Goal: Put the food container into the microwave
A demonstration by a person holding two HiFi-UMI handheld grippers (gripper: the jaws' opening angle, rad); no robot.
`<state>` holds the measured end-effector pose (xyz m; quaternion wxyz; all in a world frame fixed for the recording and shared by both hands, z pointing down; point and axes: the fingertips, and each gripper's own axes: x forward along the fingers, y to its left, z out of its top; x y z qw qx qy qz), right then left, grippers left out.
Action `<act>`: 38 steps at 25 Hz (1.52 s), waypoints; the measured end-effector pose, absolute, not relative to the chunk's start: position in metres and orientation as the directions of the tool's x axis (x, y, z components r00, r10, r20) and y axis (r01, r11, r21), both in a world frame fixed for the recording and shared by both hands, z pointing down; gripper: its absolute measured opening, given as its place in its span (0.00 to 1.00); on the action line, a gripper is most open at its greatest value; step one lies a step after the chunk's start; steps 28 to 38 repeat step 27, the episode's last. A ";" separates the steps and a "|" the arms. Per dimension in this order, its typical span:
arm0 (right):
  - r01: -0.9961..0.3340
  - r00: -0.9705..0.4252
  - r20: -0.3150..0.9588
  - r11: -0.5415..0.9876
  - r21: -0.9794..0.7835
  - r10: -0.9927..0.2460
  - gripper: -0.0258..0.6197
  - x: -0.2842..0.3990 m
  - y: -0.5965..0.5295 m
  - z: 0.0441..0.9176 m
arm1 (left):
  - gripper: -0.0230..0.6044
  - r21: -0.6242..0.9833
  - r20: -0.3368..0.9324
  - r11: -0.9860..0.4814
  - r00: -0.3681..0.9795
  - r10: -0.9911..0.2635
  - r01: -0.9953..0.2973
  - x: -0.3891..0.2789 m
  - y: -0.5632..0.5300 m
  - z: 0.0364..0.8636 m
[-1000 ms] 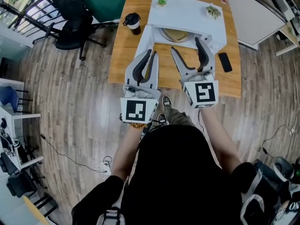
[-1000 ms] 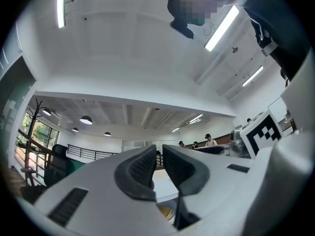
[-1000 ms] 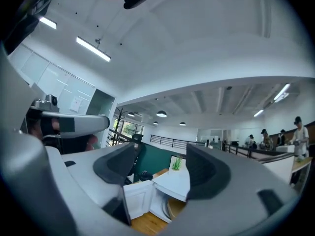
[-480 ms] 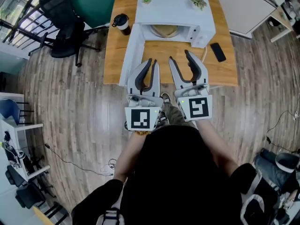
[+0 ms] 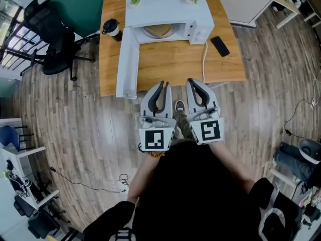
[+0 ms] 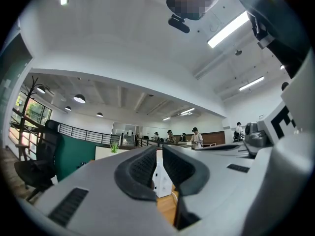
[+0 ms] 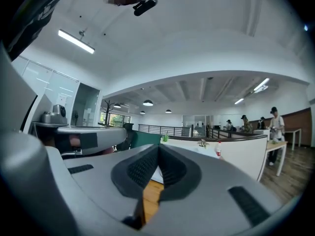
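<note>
I'm further back from the microwave (image 5: 165,9) now; left gripper (image 5: 164,84) fingers shut, empty, right gripper (image 5: 193,82) fingers just closed on nothing. Food container (image 5: 158,31) inside looks light; I'd grab the rim.

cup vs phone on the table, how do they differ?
The cup stands upright left of the microwave, beside its open door; the phone lies flat to its right. The cup is round with a dark lid; the phone is a flat black slab. Both rest on the wooden table.
</note>
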<state>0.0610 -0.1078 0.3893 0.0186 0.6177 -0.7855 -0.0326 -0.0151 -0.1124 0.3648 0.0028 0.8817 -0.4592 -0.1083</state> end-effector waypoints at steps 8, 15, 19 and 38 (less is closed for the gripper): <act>-0.968 -0.230 0.011 0.230 0.102 -0.973 0.05 0.094 -0.088 0.402 | 0.12 0.082 -0.095 -0.586 0.579 -0.810 -0.806 0.010 -0.092 0.392; -0.953 -0.220 0.023 0.220 0.209 -0.975 0.04 0.165 -0.058 0.405 | 0.12 0.067 -0.059 -0.623 0.621 -0.782 -0.779 0.092 -0.076 0.396; -0.962 -0.205 -0.001 0.201 0.185 -0.979 0.04 0.244 -0.028 0.399 | 0.12 0.061 -0.031 -0.648 0.647 -0.762 -0.759 0.179 -0.058 0.404; -0.958 -0.118 0.034 0.122 0.258 -0.992 0.04 0.444 0.036 0.409 | 0.12 0.115 -0.012 -0.691 0.694 -0.720 -0.714 0.373 -0.012 0.424</act>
